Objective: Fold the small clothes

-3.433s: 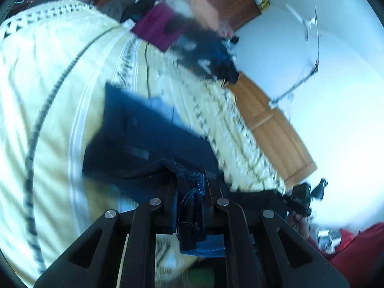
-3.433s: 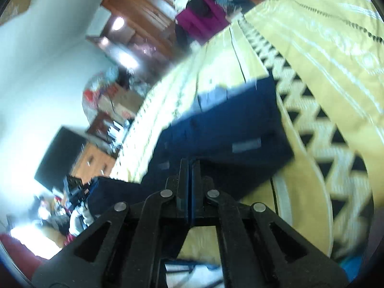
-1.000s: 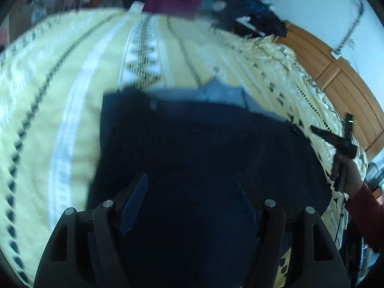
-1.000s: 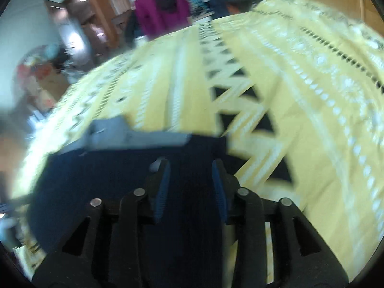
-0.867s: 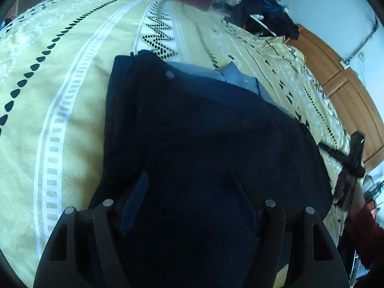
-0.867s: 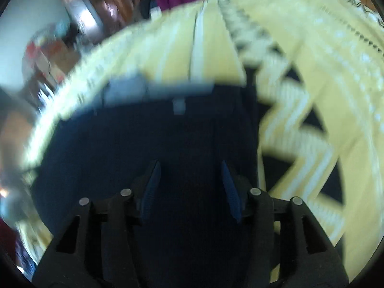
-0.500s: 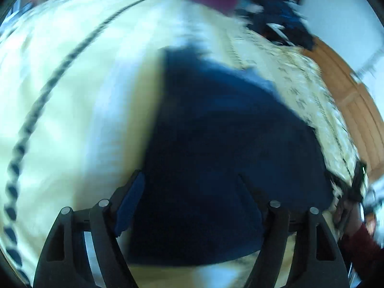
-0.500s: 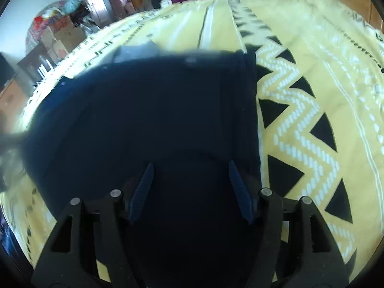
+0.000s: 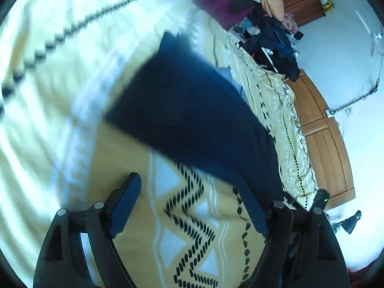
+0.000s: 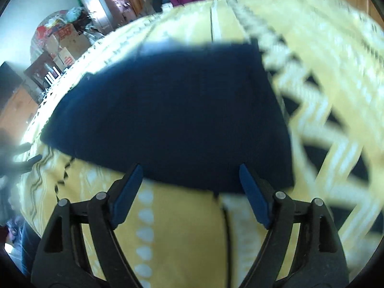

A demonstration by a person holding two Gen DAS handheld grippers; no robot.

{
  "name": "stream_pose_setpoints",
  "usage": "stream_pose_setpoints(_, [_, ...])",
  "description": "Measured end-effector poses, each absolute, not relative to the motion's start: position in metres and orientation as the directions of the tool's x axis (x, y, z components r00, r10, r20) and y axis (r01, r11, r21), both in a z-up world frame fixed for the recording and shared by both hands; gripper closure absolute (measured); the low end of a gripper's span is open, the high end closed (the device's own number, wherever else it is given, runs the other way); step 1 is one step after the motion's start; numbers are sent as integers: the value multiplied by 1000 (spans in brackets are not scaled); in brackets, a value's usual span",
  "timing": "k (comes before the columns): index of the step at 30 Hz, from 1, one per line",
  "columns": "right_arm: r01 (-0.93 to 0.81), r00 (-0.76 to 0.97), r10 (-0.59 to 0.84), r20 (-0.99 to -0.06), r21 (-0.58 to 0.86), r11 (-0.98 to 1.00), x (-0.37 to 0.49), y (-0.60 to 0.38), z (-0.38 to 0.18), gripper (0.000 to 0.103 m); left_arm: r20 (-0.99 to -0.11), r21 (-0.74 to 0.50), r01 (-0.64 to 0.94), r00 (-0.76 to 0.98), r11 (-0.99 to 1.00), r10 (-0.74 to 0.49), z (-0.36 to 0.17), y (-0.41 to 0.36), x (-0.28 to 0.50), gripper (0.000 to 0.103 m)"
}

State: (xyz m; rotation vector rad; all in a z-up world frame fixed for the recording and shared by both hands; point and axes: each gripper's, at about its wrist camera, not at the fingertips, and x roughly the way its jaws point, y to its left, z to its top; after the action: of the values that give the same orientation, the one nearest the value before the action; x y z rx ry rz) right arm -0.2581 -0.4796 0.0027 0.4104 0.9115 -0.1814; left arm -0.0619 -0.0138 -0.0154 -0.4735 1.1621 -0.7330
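Both grippers have let go now. A few seconds ago each one was pinched shut on the dark blue garment (image 10: 168, 110), holding it up off the bed; now the left gripper (image 9: 192, 206) has its fingers wide apart over bare bedspread (image 9: 72, 84), and the right gripper (image 10: 192, 192) has its fingers wide apart too, with nothing between them. The garment lies flat on the yellow zigzag bedspread as a tidy dark block, with a bit of lighter blue cloth peeking out along its far edge. Half a second ago both grippers were right over the cloth; now they have pulled back, so its near edge sits just past the fingertips. It looks to me like a fold has just been laid down and the hands are backing away. The pictures are blurry, so I cannot tell what kind of garment it is. A heap of other clothes (image 9: 271, 31) waits at the far end of the bed.
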Motion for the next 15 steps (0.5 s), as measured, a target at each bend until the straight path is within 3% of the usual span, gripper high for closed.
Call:
stream_pose_setpoints(2, [330, 621, 1, -784, 263, 907, -265, -474, -2, 20, -648, -664, 285, 243, 691, -722, -18, -20, -67, 13])
stream_pose_setpoints(4, [326, 634, -9, -773, 257, 910, -265, -472, -4, 15, -633, -664, 306, 254, 682, -731, -19, -26, -68, 0])
stream_pose_setpoints(9, [287, 611, -13, -792, 205, 936, -254, -461, -7, 0, -699, -527, 346, 343, 776, -628, -19, -53, -77, 0])
stream_pose_setpoints(15, [277, 578, -54, -814, 133, 952, -249, -451, -15, 0, -707, -485, 371, 366, 792, -605, -22, -56, -78, 0])
